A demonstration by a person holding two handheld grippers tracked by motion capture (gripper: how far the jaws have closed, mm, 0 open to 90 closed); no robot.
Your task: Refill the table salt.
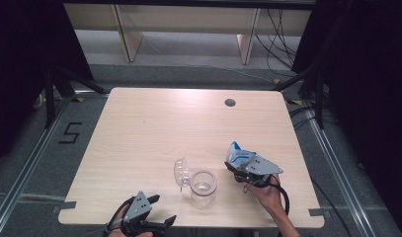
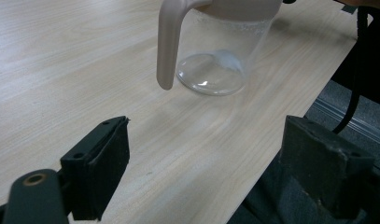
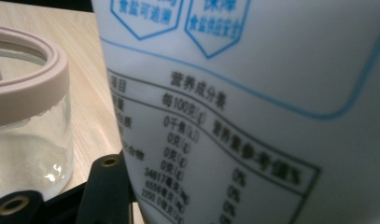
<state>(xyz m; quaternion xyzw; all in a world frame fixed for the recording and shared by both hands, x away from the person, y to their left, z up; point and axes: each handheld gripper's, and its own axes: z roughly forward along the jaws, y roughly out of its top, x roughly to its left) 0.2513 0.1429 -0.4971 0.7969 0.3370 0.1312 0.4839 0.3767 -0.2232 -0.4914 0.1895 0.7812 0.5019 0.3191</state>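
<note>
A clear glass jar (image 1: pixel 203 186) with a pinkish rim stands near the table's front edge, its hinged clear lid (image 1: pixel 180 173) swung open to the left. In the left gripper view the jar (image 2: pixel 220 60) stands ahead of the jaws, a pinkish latch (image 2: pixel 168 44) hanging down its side. My left gripper (image 1: pixel 161 211) is open at the front edge, holding nothing. My right gripper (image 1: pixel 236 168) is shut on a white and blue salt bag (image 1: pixel 238 153), right of the jar. The bag (image 3: pixel 253 107) looms close in the right gripper view, with the jar (image 3: pixel 24 116) at its left.
The light wood table (image 1: pixel 154 128) has a round cable hole (image 1: pixel 230 102) at the back right. Grey floor with metal rails surrounds it. A black cable (image 2: pixel 353 88) hangs past the table edge in the left gripper view.
</note>
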